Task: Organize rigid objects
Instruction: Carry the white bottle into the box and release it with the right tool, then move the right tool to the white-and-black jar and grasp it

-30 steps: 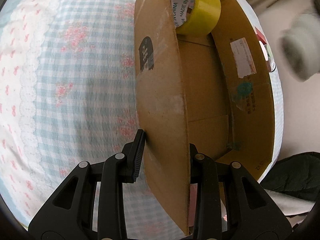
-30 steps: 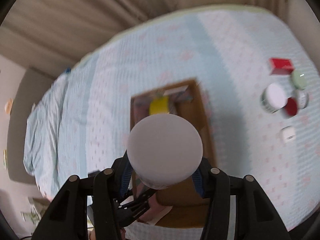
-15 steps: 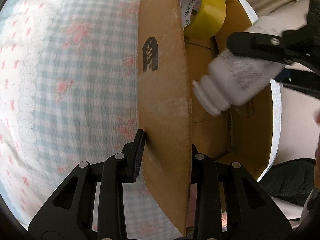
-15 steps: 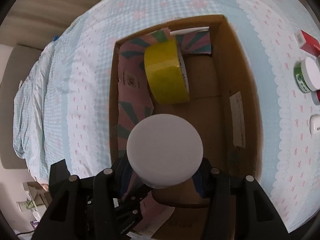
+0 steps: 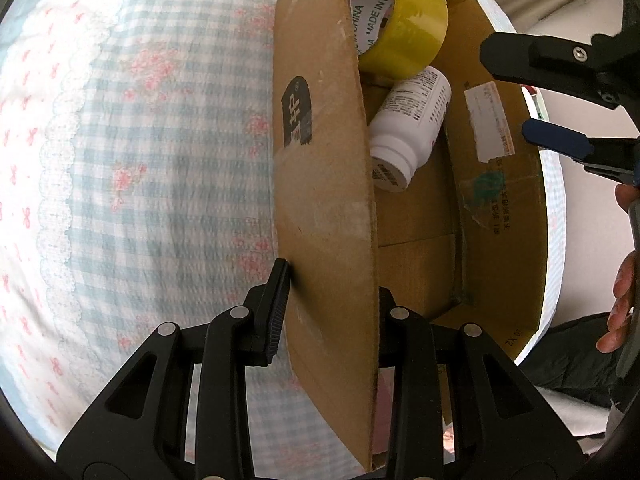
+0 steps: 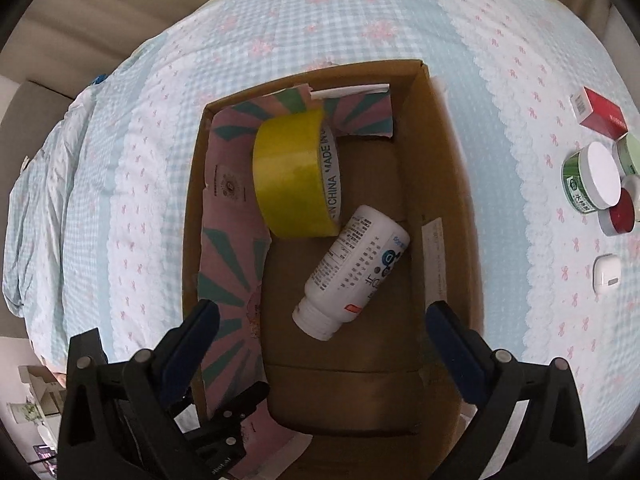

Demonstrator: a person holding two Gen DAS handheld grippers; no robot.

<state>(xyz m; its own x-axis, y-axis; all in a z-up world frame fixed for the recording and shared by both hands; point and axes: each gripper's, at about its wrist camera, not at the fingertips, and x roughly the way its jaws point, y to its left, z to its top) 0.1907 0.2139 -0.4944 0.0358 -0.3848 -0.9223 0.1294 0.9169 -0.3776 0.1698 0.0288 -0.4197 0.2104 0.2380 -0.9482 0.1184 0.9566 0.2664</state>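
An open cardboard box (image 6: 436,184) lies on the checked bedspread. Inside it a white bottle (image 6: 352,272) lies on its side next to a yellow tape roll (image 6: 292,176); both also show in the left wrist view, the bottle (image 5: 408,128) below the tape roll (image 5: 404,28). My right gripper (image 6: 320,320) is open and empty above the box, and it shows at the right in the left wrist view (image 5: 560,92). My left gripper (image 5: 332,292) is shut on the box's side wall (image 5: 320,160).
On the bedspread right of the box stand a red box (image 6: 600,112), a green jar with a white lid (image 6: 588,180), a red-lidded jar (image 6: 620,212) and a small white case (image 6: 606,274). A pink and green patterned card (image 6: 228,240) lines the box's left side.
My right gripper carried the white bottle over the box, opened and let it go. The bottle now lies in the box beside the tape roll. My left gripper kept its hold on the wall.
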